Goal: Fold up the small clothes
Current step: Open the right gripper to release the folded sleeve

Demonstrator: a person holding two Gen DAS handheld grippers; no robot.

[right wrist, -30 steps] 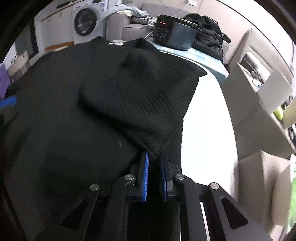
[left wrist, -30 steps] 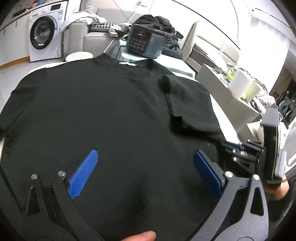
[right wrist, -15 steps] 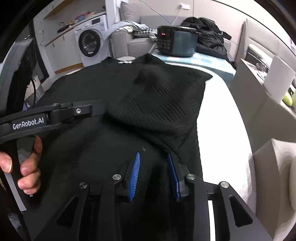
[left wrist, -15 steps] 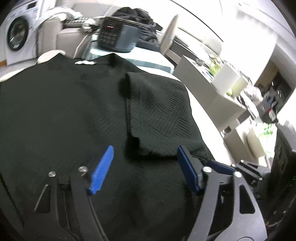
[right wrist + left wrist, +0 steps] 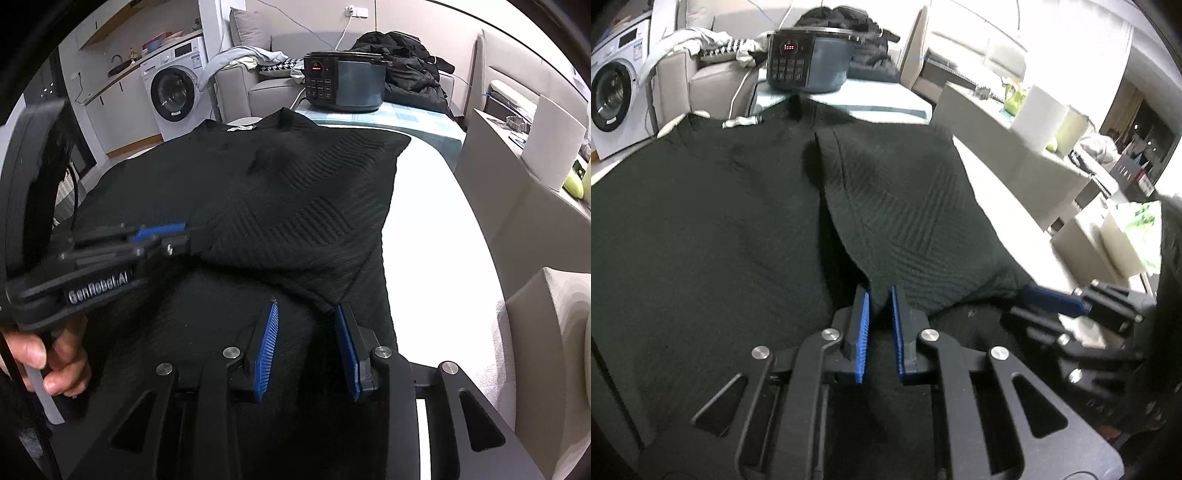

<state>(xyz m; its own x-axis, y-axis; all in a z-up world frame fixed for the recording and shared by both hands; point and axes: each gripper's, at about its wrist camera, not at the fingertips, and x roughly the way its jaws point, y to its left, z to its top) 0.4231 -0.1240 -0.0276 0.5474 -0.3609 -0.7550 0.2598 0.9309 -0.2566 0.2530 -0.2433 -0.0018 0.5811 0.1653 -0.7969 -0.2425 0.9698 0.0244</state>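
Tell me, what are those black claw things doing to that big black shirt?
A person is folding a black knitted sweater spread on a white table, holding a gripper in each hand. The sleeve on one side is already folded in over the body. The left gripper is pinched shut on the sleeve's bottom corner. The right gripper is open, its jaws apart at the sleeve's lower edge, gripping nothing.
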